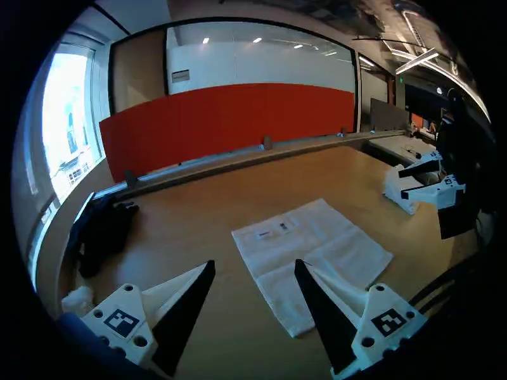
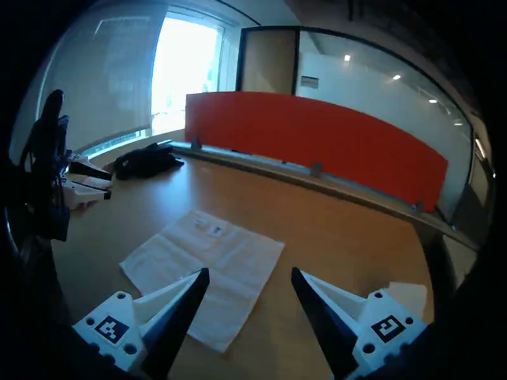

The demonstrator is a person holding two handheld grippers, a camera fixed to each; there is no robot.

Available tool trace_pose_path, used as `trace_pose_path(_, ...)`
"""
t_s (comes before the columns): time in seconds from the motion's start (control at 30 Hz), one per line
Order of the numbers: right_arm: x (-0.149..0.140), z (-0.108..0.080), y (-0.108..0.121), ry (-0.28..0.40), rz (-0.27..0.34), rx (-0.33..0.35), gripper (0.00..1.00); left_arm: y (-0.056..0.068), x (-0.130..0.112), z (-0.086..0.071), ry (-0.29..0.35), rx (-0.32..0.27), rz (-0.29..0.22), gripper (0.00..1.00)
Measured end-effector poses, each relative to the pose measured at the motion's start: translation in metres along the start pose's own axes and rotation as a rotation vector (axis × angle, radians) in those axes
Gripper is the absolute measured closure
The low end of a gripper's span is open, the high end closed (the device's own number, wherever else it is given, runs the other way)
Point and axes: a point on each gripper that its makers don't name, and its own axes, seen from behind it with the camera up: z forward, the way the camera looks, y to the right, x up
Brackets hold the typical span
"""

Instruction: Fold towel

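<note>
A white towel (image 1: 310,253) lies flat on the wooden table (image 1: 209,209), a small label near its far edge. In the left gripper view my left gripper (image 1: 255,267) is open above the table, its right finger over the towel's near part. The right gripper (image 1: 423,185) shows at the far right, held by a dark-sleeved arm. In the right gripper view the same towel (image 2: 209,263) lies ahead and left, and my right gripper (image 2: 249,273) is open above its near right edge. The left gripper (image 2: 85,180) shows at the far left.
A dark bundle of cloth (image 1: 101,231) lies at the table's left back, also the dark bundle (image 2: 146,159) near the window. A red partition (image 1: 228,123) runs along the table's far edge. A small white object (image 2: 409,294) rests at the right.
</note>
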Motion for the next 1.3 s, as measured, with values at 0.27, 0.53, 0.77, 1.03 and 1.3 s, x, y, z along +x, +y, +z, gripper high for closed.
trace_pose_path(0.27,-0.048,0.015,-0.007,-0.083,0.005,0.027,0.0,0.017,-0.052,0.022,-0.105,-0.04,0.007,0.07)
trace_pose_path(0.53,-0.09,0.024,-0.016,-0.158,0.0,0.054,0.0,0.027,-0.094,0.037,-0.191,-0.072,0.034,0.07)
trace_pose_path(0.77,-0.117,0.028,-0.022,-0.208,0.001,0.068,0.0,0.036,-0.122,0.044,-0.251,-0.098,0.048,0.07)
trace_pose_path(1.03,-0.139,0.03,-0.028,-0.249,-0.011,0.086,0.01,0.048,-0.144,0.048,-0.301,-0.127,0.075,0.07)
trace_pose_path(1.3,-0.152,0.03,-0.031,-0.274,-0.023,0.099,0.03,0.061,-0.157,0.049,-0.336,-0.159,0.072,0.09)
